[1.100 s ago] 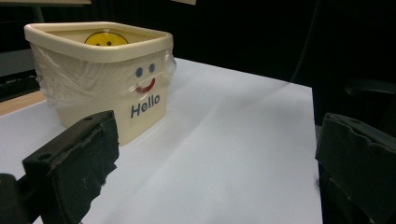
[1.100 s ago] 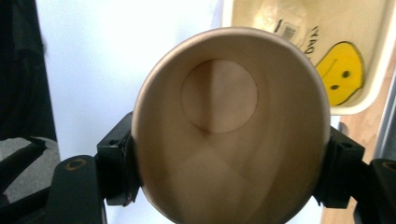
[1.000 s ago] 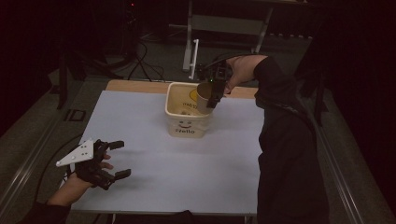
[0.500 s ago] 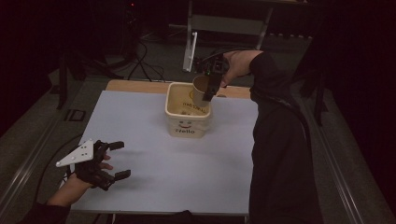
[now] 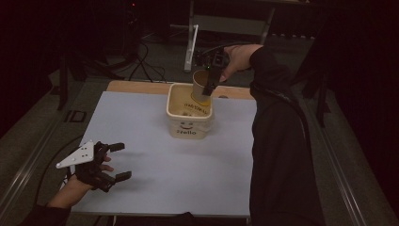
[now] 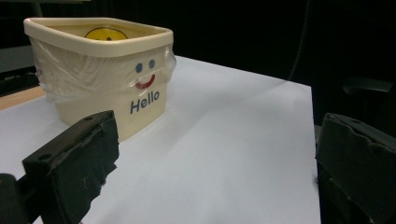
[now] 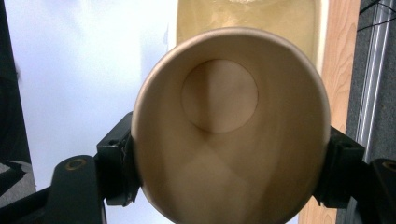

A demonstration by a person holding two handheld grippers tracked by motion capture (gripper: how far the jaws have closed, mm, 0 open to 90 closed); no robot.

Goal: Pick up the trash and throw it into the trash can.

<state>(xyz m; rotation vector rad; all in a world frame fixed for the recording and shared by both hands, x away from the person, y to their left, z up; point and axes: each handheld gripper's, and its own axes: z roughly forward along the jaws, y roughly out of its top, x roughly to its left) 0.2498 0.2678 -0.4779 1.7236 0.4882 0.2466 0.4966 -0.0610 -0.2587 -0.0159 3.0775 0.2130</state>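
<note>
1. The right gripper (image 5: 205, 90) was held over the far part of the table (image 5: 155, 141), its two black jaws pressed against opposite sides of a paper cup (image 5: 202, 87); in the right gripper view the cup (image 7: 231, 123) sat squarely between the jaws with its open mouth facing the camera and its round bottom visible inside, nothing in it.
2. In the high view the cup hung tilted above the far right corner of a cream square tub (image 5: 188, 115), just over its rim; whether cup and rim touched could not be told.
3. The tub stood on the pale table near its far edge, ahead of a wooden strip (image 5: 136, 86); its front bore a smiling face and the word "Hello", and a clear plastic film was wrapped round its upper wall (image 6: 100, 77); a yellow smiley showed inside near the far wall.
4. The left gripper (image 5: 113, 162) rested at the near left edge of the table, well apart from the tub; its jaws stood wide apart and held nothing; bare table lay between them in the left gripper view.
</note>
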